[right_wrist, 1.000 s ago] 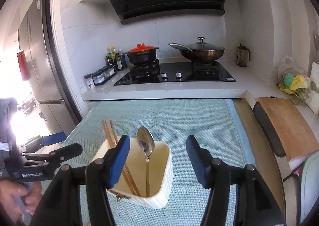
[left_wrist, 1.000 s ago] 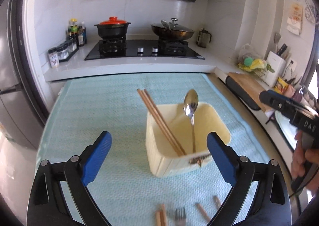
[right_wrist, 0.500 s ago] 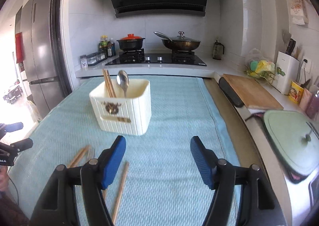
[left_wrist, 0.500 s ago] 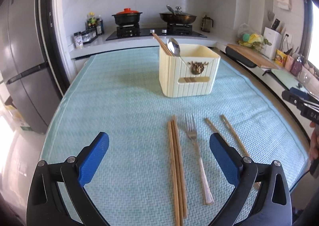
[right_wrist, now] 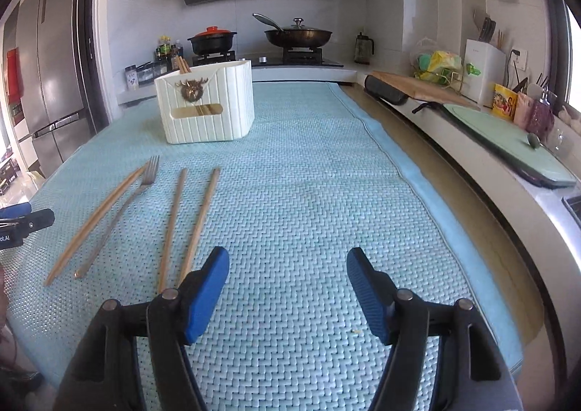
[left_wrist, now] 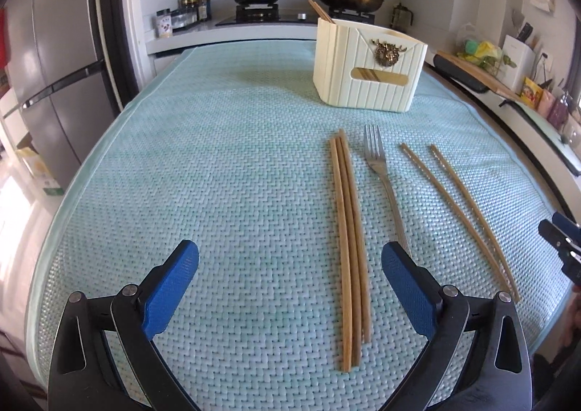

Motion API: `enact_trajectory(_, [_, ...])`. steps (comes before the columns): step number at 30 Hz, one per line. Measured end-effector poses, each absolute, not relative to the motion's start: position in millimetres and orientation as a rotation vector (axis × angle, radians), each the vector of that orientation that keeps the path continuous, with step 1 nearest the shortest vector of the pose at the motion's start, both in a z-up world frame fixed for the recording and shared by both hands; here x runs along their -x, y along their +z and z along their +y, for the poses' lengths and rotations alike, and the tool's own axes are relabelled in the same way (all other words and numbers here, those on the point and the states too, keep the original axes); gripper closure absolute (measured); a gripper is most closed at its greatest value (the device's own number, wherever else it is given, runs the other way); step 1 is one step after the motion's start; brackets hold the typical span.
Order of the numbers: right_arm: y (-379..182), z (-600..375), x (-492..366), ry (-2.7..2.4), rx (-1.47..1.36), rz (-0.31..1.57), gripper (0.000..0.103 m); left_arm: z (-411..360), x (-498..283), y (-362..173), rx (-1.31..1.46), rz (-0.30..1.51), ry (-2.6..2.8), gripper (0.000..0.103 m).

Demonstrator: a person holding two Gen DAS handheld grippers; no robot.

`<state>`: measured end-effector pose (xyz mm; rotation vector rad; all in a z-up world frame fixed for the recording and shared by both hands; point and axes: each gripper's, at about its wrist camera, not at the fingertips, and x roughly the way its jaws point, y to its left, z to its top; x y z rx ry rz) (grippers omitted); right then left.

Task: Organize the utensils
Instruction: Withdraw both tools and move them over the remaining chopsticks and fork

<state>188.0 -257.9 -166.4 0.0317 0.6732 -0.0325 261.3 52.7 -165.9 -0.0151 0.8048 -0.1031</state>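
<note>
A cream utensil holder (left_wrist: 368, 64) stands at the far side of the teal mat (left_wrist: 218, 175), with chopsticks sticking out of it; it also shows in the right wrist view (right_wrist: 205, 108). On the mat lie a tight bundle of chopsticks (left_wrist: 348, 244), a metal fork (left_wrist: 381, 175) and two loose chopsticks (left_wrist: 461, 211). In the right wrist view the fork (right_wrist: 123, 207) lies between one chopstick bundle (right_wrist: 96, 218) and the loose pair (right_wrist: 189, 222). My left gripper (left_wrist: 290, 276) is open and empty, low over the mat, its jaws either side of the bundle's near end. My right gripper (right_wrist: 288, 284) is open and empty, to the right of the loose pair.
A stove with a black pot (right_wrist: 212, 42) and a pan (right_wrist: 297, 35) stands behind the mat. A fridge (left_wrist: 47, 84) is on the left. A cutting board (right_wrist: 414, 88), a green lid (right_wrist: 508, 138) and jars line the right counter.
Both grippers have drawn back from above the holder to low over the near part of the mat. The utensils lying on the mat have come into full view.
</note>
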Motion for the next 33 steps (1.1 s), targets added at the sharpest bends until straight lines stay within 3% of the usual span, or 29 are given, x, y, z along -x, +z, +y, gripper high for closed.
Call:
enact_trajectory(12, [-168, -247, -190, 0.002, -0.013, 0.668, 0.036, 56, -266, -174, 0.032, 0.841, -0.106, 0.002])
enact_trajectory(17, [-172, -247, -198, 0.021, -0.029, 0.705, 0.057, 57, -268, -177, 0.035, 0.848, -0.102, 0.002])
enact_trajectory(21, [-170, -244, -209, 0.054, -0.044, 0.72, 0.066, 58, -268, -177, 0.038, 0.849, -0.096, 0.002])
enact_trajectory(33, [-186, -205, -280, 0.204, -0.015, 0.877, 0.067, 64, -266, -175, 0.045, 0.852, -0.077, 0.002])
